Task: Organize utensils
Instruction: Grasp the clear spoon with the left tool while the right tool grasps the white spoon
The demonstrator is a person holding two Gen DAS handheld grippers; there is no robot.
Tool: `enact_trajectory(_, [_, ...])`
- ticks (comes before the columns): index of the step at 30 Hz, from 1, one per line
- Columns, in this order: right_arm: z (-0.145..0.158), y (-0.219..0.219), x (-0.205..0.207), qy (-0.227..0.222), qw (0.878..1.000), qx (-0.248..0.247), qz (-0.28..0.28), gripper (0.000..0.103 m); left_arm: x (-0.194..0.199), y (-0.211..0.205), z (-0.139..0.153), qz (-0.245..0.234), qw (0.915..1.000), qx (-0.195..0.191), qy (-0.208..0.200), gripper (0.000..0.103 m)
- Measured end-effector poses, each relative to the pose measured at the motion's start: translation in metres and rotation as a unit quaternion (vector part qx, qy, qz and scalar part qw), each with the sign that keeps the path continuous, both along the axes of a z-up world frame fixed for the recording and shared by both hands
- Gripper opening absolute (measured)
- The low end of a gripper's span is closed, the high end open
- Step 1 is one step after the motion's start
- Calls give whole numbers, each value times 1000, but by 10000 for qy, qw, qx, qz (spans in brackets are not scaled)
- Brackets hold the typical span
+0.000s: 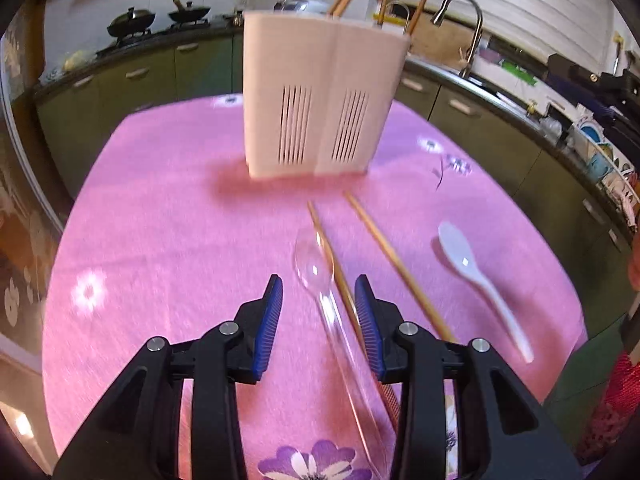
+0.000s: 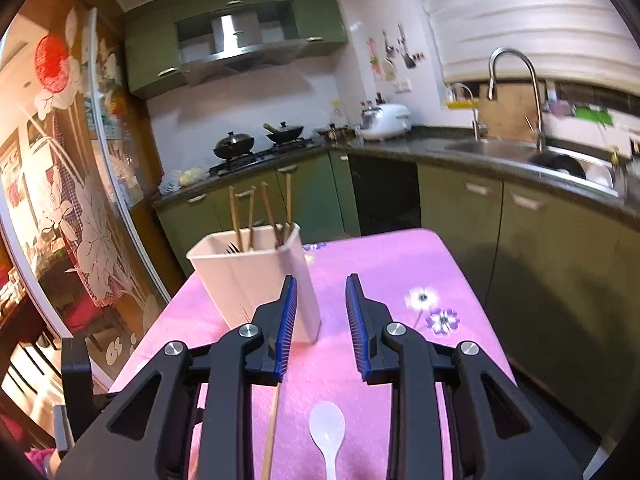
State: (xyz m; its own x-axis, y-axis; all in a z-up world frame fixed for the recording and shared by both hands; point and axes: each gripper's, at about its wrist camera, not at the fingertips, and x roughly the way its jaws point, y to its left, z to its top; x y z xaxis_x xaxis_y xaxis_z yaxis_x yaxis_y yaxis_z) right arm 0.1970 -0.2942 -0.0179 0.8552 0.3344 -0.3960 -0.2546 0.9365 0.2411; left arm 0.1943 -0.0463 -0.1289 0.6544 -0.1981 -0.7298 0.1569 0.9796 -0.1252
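Left wrist view: the left gripper [image 1: 318, 312] hangs over a pink flowered tablecloth [image 1: 160, 220], its blue-padded jaws partly apart and gripping nothing. A clear plastic spoon [image 1: 320, 276] lies on the cloth between the fingers, bowl toward the far side, handle running back under the claw. A wooden chopstick [image 1: 332, 256] lies just right of the spoon, crossing beside its bowl; a second chopstick [image 1: 396, 268] lies further right, and a white spoon [image 1: 476, 276] rests well to the right, apart from both. At the far side stands a pale slotted utensil holder [image 1: 320, 96], wooden sticks rising from its top.

Right wrist view: the right gripper [image 2: 322, 312] is likewise partly open and empty. The holder [image 2: 248, 276] stands far left on the cloth, chopsticks [image 2: 264, 216] upright inside. Near the camera, below the claw, lie the white spoon [image 2: 327, 432] and one chopstick [image 2: 272, 436] to its left. A kitchen counter [image 2: 500, 152] with a tap runs behind.
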Motion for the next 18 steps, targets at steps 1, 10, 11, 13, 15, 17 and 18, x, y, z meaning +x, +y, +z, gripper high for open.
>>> enact_trajectory(1, [-3,-3,-1,33,10000,47,-3,26,0,-2,-4,22,10000,36,47,36])
enact_trajectory(10, [-4,-10,-4,64,9999,146,57,26,9,-10,-23,-15,9995,177,257,29])
enact_trajectory(11, [-3,-8,-3,67,9999,137,51,26,10,-11,-25,-20,9994,178,290,26])
enact_trajectory(13, [0,-5,0,96,9999,116,60,26,11,-11,-27,-6,9994,242,265,21])
enact_trajectory(15, [0,-3,3,145,9998,86,92,28,12,-10,-27,-30,9994,206,283,12])
enact_trajectory(17, [-1,1,6,263,9995,1,173,38,13,-9,-27,-51,9994,199,286,9])
enact_trajectory(18, [-3,6,8,358,9989,-77,281,38,14,-9,-27,-63,9994,194,285,9])
